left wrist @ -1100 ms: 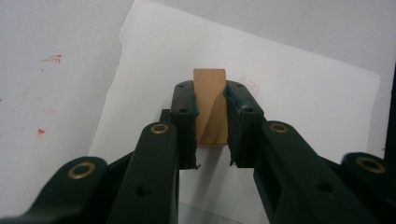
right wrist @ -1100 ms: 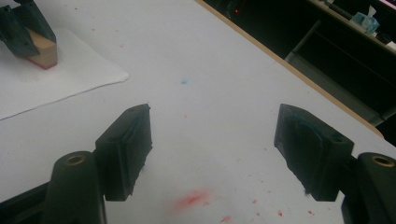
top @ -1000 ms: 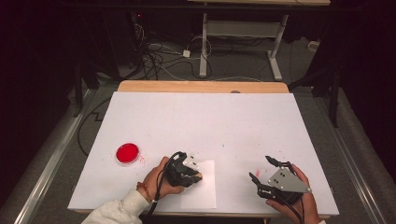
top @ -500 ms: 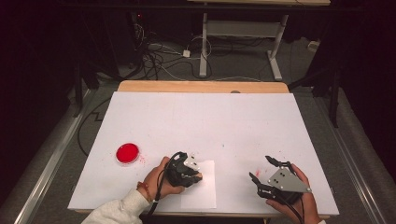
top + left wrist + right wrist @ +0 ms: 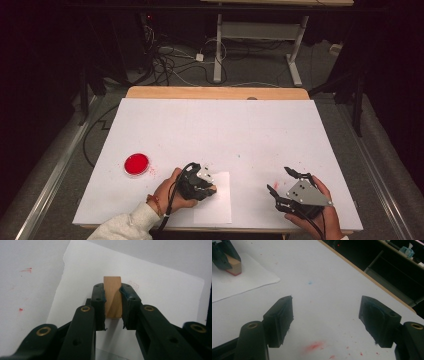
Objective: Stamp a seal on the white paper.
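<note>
counter: white matte sheet over the counter (image 5: 215,135), a strip of bare light wood at the far edge; small red specks and smears near my right gripper, one faint blue dot mid-counter.
room: dark all round; grey floor beyond the far edge with tangled cables (image 5: 165,60) and white desk legs (image 5: 295,55); metal rails along both sides.
paper: thin white sheet (image 5: 216,200) lying flat at the near edge, left of centre; one long edge looks torn and uneven in the left gripper view.
block: small wooden block (image 5: 113,296), tan, smooth, rectangular; in the right gripper view its underside shows red (image 5: 234,268); sits on the paper.
dish: round red disc (image 5: 136,163), glossy, near the left edge, well apart from the paper.
left gripper: my left gripper (image 5: 200,182) over the paper, black fingers (image 5: 98,302) clamped on both sides of the block.
right gripper: my right gripper (image 5: 285,182) near the near right corner, grey plate on top, fingers (image 5: 280,315) wide apart over bare counter, nothing between them.
</note>
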The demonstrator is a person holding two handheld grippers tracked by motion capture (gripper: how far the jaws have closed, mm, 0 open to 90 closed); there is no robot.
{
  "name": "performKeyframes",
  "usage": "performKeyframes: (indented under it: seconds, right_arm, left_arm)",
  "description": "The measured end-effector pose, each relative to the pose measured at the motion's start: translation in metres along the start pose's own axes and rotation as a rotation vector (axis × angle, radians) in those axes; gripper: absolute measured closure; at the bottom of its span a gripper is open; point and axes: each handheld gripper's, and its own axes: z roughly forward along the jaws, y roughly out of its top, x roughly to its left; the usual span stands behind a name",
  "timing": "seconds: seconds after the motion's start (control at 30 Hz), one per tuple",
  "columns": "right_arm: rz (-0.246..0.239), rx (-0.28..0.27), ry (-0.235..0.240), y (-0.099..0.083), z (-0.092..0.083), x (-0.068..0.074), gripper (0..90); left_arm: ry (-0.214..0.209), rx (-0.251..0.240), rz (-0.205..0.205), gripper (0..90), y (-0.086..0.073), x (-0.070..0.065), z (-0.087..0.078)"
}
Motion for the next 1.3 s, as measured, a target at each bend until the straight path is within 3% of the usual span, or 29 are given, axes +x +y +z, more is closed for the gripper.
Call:
performKeyframes:
  seconds: [0.53, 0.8, 0.83, 0.87, 0.9, 1.03, 1.3]
  right_arm:
    - [-0.003, 0.003, 0.004, 0.000, 0.000, 0.001, 28.2]
    - [-0.008, 0.007, 0.009, 0.000, 0.000, 0.001, 28.3]
    - [-0.013, 0.006, 0.008, 0.000, 0.000, 0.001, 28.3]
    - [-0.011, 0.004, 0.010, 0.000, 0.000, 0.001, 28.3]
    - [-0.009, 0.004, 0.010, 0.000, 0.000, 0.001, 28.3]
    - [-0.008, 0.001, 0.012, 0.000, -0.001, 0.000, 28.5]
    - [-0.011, -0.003, 0.008, 0.001, -0.003, 0.000, 28.6]
  left_arm:
    - [0.001, 0.006, 0.003, 73.5, 0.000, 0.000, 0.000]
    - [0.000, -0.014, 0.002, 73.4, -0.002, 0.000, 0.000]
    - [-0.009, -0.017, -0.016, 73.4, -0.002, 0.002, -0.001]
    - [-0.006, -0.014, -0.019, 73.4, -0.002, 0.002, -0.001]
    - [0.023, -0.012, -0.005, 73.4, -0.001, 0.001, -0.004]
    - [0.042, -0.077, -0.016, 73.3, -0.001, 0.004, -0.018]
    - [0.084, -0.115, -0.014, 73.3, -0.003, 0.005, -0.037]
